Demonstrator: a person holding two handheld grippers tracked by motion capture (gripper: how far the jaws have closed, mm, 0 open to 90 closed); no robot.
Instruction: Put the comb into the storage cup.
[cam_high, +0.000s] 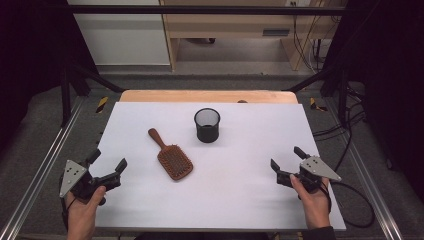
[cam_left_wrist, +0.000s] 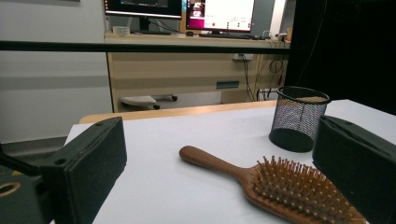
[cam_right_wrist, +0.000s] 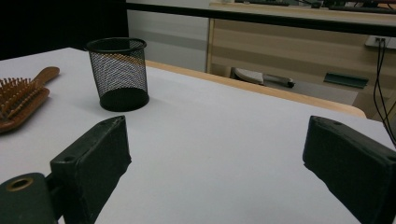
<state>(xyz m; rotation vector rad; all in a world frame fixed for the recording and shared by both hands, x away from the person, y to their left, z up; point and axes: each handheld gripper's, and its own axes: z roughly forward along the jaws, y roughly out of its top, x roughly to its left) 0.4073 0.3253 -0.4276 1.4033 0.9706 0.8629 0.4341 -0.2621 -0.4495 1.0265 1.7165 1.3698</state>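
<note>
Both my grippers are spread and empty. The wooden hairbrush (cam_high: 170, 156) lies bristles-up at one o'clock from my left gripper (cam_high: 106, 169), mesh cup (cam_high: 207, 125) beyond. I'd pinch the handle, squarely.

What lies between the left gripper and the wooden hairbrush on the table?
Nothing: in the high view, bare white table separates the open left gripper from the hairbrush.
</note>
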